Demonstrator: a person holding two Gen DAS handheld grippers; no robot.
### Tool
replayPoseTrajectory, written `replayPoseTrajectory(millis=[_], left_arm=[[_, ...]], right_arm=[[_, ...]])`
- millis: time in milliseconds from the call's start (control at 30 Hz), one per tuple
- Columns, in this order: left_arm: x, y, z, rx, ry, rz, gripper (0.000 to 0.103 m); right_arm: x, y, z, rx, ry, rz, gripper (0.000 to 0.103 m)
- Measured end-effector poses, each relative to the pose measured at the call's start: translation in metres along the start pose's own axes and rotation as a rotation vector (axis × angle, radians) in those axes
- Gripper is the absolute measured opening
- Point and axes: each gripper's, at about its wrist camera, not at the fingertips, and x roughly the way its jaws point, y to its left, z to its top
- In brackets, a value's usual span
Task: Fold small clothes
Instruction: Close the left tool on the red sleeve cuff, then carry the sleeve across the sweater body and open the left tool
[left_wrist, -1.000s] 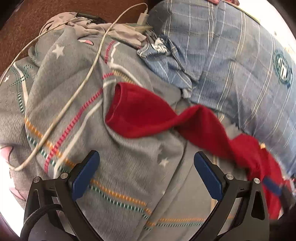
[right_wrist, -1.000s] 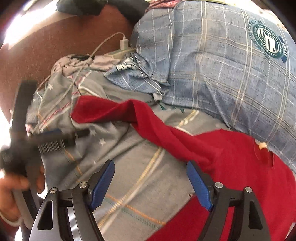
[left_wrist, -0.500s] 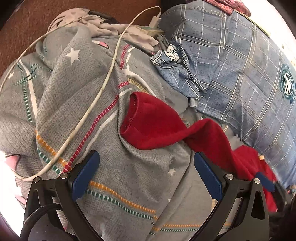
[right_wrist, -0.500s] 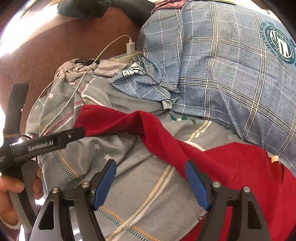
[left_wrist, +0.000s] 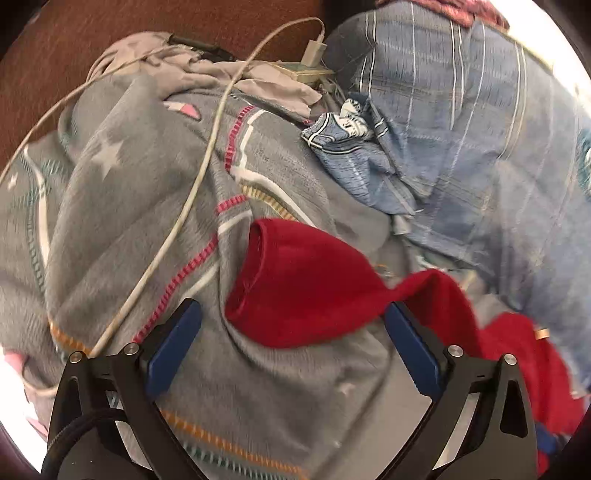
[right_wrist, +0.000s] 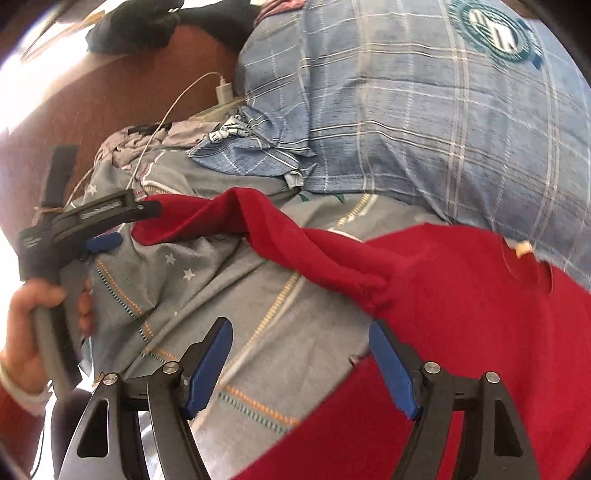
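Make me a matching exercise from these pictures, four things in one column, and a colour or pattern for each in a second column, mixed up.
Things:
1. garment with the long sleeve
2. blanket
3. charging cable
4. pillow with the round badge

Looks:
A. blue plaid
B. white
C. red
D. grey with stars and coloured stripes

Pairs: 1-C, 2-D, 3-B, 4-A
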Motion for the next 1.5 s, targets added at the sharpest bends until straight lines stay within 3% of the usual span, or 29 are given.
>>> replayPoseTrajectory(millis=[67, 133, 200, 300, 400, 600, 1133, 1333, 1500], left_arm=[[0.009, -0.009, -0.001, 0.049, -0.011, 0.052, 0.096], [0.016, -0.018, -0.001, 0.097, -0.017, 0.076, 0.078], [0.024, -0.019, 0.0, 0.109, 0.002, 0.068, 0.045], [0.031, -0.013, 0.007, 0.097, 0.039, 0.038, 0.016], [0.019, -0.006, 0.015, 0.089, 0.048, -0.039, 0.013], [-0.039, -0.019, 0.027, 0.195, -0.024, -0.11, 0.012], [-0.142, -0.058, 0.094, 0.296, -0.193, -0.212, 0.012], [-0.158, -0.065, 0.101, 0.334, -0.223, -0.214, 0.012], [-0.152, -0.067, 0.099, 0.363, -0.209, -0.202, 0.012]], right_arm=[[-0.004, -0.007, -0.006, 0.027, 0.001, 0.012, 0.074], [-0.006, -0.016, -0.012, 0.052, 0.008, 0.014, 0.074], [-0.009, -0.024, -0.017, 0.065, 0.014, 0.006, 0.074], [-0.016, -0.037, -0.025, 0.085, 0.016, -0.017, 0.074], [-0.027, -0.051, -0.031, 0.106, 0.006, -0.042, 0.074], [-0.052, -0.073, -0.043, 0.136, -0.014, -0.096, 0.074], [-0.096, -0.102, -0.06, 0.217, -0.057, -0.137, 0.074], [-0.082, -0.087, -0.041, 0.235, -0.086, -0.073, 0.074], [-0.032, -0.039, 0.007, 0.19, -0.101, -0.007, 0.074]])
